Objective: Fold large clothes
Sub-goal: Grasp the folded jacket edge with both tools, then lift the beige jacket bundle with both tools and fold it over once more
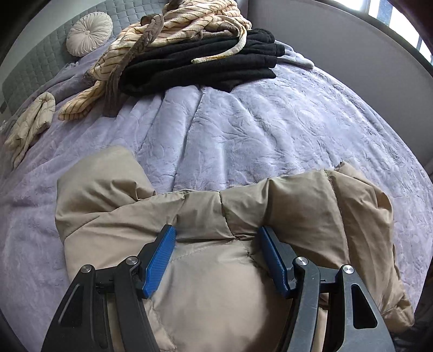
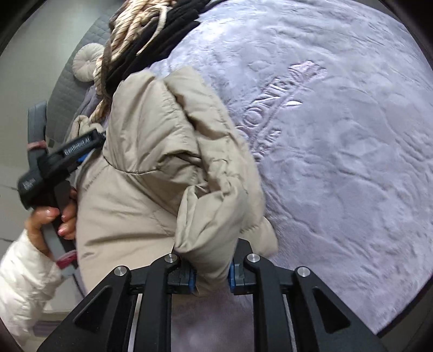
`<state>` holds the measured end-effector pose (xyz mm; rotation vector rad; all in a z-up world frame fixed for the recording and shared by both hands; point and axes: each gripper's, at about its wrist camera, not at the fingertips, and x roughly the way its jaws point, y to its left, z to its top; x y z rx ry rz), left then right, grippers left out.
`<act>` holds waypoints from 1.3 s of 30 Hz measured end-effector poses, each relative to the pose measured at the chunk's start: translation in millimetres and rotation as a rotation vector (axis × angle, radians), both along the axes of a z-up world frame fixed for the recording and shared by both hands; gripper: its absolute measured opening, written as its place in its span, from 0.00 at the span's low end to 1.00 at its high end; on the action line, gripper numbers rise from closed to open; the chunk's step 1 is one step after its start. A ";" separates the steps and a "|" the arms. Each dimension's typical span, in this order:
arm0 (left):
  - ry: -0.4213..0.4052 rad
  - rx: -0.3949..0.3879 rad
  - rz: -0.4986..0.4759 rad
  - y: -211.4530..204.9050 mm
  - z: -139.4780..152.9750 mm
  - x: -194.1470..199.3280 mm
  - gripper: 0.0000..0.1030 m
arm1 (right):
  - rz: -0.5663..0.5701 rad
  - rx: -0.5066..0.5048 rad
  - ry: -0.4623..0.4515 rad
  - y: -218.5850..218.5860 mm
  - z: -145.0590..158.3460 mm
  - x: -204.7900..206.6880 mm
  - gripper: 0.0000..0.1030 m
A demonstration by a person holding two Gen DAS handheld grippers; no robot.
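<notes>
A beige puffer jacket (image 1: 205, 270) lies bunched on a lavender bedspread (image 1: 243, 130). My left gripper (image 1: 216, 235) is open, its blue pads (image 1: 159, 260) set wide apart and pressed down on the jacket. In the right wrist view the jacket (image 2: 151, 168) is folded over itself. My right gripper (image 2: 212, 273) is shut on a puffy fold of the jacket. The left gripper (image 2: 97, 135) shows at the jacket's far left edge, held by a hand.
A folded black garment (image 1: 205, 65) and a striped tan blanket (image 1: 173, 24) are piled at the bed's far end. A round cream cushion (image 1: 89, 33) leans on the grey quilted headboard (image 1: 35, 62). A cream cloth (image 1: 29, 124) lies at left. Embossed bedspread (image 2: 338, 149) spreads rightward.
</notes>
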<state>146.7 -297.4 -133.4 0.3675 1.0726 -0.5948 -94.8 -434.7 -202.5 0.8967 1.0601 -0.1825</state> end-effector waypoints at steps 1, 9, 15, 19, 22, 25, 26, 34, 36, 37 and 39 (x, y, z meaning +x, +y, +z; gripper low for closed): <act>0.001 0.000 0.000 1.1 0.2 0.4 0.63 | -0.013 0.017 0.000 -4.5 4.1 -5.9 0.20; 0.002 0.000 0.001 4.7 2.3 0.3 0.63 | -0.169 -0.040 -0.023 -38.3 53.5 -37.2 0.21; -0.004 0.005 0.002 4.3 2.7 -1.3 0.65 | -0.025 -0.133 -0.129 -21.6 91.4 -4.5 0.21; -0.010 0.009 0.007 8.9 6.5 -1.2 0.65 | 0.095 -0.189 -0.030 4.7 66.8 23.8 0.21; 0.007 -0.005 0.022 19.4 18.3 -0.8 0.65 | 0.088 -0.173 0.067 6.8 31.1 24.2 0.16; 0.027 -0.042 0.030 37.0 37.3 -4.6 0.65 | 0.053 -0.115 0.096 1.6 8.9 20.4 0.14; 0.032 -0.050 0.033 44.3 43.2 -7.1 0.65 | 0.050 -0.112 0.099 1.3 6.0 20.4 0.14; 0.118 -0.070 0.117 118.3 63.2 -33.4 0.65 | 0.125 -0.171 0.120 11.6 -10.7 36.8 0.14; 0.143 -0.070 0.135 130.6 61.3 -38.4 0.65 | 0.128 -0.171 0.121 14.0 -14.2 37.4 0.14; 0.160 -0.066 0.146 137.5 59.1 -41.9 0.65 | 0.129 -0.171 0.122 14.8 -15.2 37.1 0.14; 0.198 -0.056 0.171 150.0 53.2 -48.4 0.65 | 0.132 -0.172 0.126 16.9 -15.7 37.2 0.14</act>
